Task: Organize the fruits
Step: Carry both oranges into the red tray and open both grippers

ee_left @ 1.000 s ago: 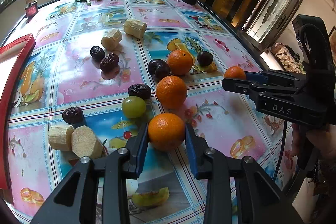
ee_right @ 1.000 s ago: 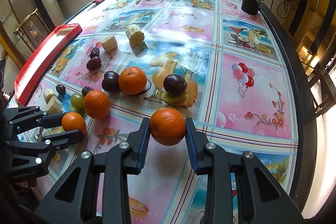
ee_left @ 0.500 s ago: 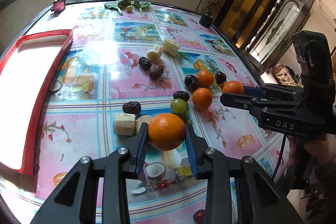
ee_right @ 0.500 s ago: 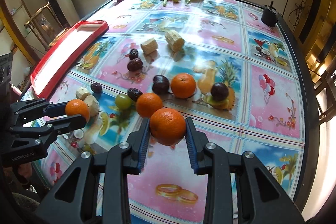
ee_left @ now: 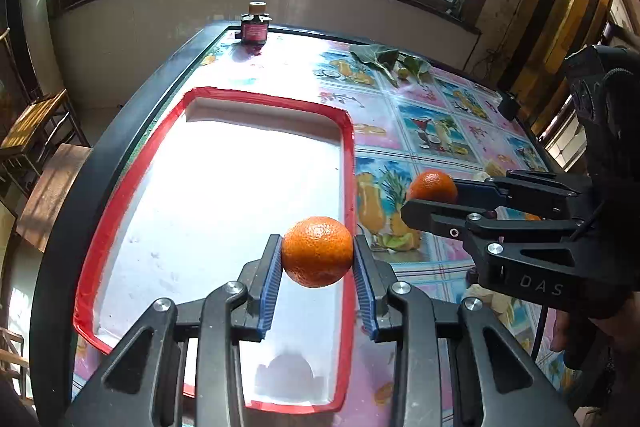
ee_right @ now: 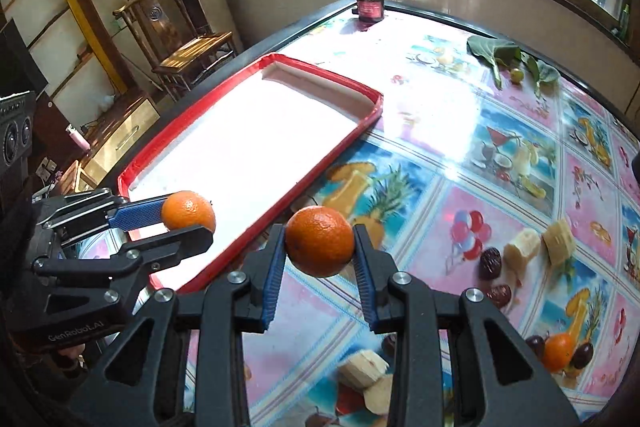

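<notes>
My left gripper (ee_left: 318,251) is shut on an orange (ee_left: 317,251) and hangs above the near right part of the white tray with a red rim (ee_left: 352,163). My right gripper (ee_right: 320,241) is shut on a second orange (ee_right: 320,241), over the patterned tablecloth just right of the tray's rim (ee_right: 304,183). In the left wrist view the right gripper (ee_left: 430,193) holds its orange (ee_left: 432,186) beside the tray. In the right wrist view the left gripper (ee_right: 188,213) carries its orange (ee_right: 188,210) over the tray. The tray holds nothing.
Banana pieces (ee_right: 540,247), dark dates (ee_right: 491,262), another orange (ee_right: 558,351) and plums (ee_right: 582,355) lie on the cloth to the right. Green leaves with a small fruit (ee_right: 512,63) and a dark red bottle (ee_right: 370,3) stand at the far end. A wooden chair (ee_right: 188,43) is beyond the table's left edge.
Both grippers have swung left from the fruit pile to the red-rimmed tray, each still holding its orange. The left one now hangs over the tray.
</notes>
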{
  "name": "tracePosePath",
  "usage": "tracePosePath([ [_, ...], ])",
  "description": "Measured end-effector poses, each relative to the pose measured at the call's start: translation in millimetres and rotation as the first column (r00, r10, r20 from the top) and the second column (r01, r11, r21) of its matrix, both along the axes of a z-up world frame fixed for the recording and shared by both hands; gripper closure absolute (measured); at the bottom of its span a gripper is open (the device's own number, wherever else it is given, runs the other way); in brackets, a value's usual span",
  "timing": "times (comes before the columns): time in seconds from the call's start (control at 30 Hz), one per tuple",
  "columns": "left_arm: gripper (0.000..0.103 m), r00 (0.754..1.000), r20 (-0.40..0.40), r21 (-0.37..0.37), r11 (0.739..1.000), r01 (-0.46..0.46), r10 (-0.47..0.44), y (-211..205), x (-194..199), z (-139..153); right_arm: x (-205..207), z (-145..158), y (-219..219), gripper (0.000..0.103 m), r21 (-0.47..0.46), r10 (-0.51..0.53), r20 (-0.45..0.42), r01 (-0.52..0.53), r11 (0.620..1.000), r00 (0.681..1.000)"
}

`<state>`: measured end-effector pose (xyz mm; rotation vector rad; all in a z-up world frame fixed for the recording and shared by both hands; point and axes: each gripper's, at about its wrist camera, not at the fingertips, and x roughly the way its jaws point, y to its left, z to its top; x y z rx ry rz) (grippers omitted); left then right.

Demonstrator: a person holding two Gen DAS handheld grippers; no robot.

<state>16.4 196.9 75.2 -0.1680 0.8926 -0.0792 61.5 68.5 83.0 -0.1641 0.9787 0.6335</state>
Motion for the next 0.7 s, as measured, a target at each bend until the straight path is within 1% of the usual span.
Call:
tracePosePath([
  [0.13,0.069,0.998,-0.013,0.027,0.997,-0.069,0.069,38.1,40.3,-7.0,34.1,-4.2,42.9,0.068,-0.003,0.009,0.023,-0.009,1.0,1.0],
  [0.17,0.069,0.996,-0.015,0.04,0.995,-0.089,0.09,44.5,51.1,-9.7,44.0,-6.0,50.6,0.068,-0.002,0.003,0.022,-0.003,1.0,1.0],
  [0.3,0.069,0.991,-0.049,0.051,0.991,-0.122,0.124,60.6,89.9,-23.5,81.4,-21.0,72.3,0.068,0.001,-0.019,-0.006,0.019,1.0,1.0],
  [0.43,0.069,0.988,-0.082,0.049,0.991,-0.128,0.132,67.8,110.2,-35.7,105.4,-38.5,86.5,0.068,-0.027,-0.02,-0.034,0.019,0.999,0.999],
  [0.5,0.069,0.987,-0.096,0.032,0.992,-0.123,0.126,69.0,117.0,-39.6,110.2,-42.2,89.7,0.068,-0.029,-0.019,-0.04,0.018,0.999,0.999],
  [0.6,0.069,0.984,-0.119,0.03,0.991,-0.127,0.13,74.1,127.1,-44.0,116.2,-44.4,92.3,0.068,-0.037,-0.016,-0.041,0.015,0.999,0.999],
  [0.7,0.068,0.981,-0.137,0.011,0.99,-0.139,0.14,78.2,130.2,-47.5,120.4,-51.0,95.1,0.068,-0.056,-0.014,-0.056,0.01,0.998,0.998],
])
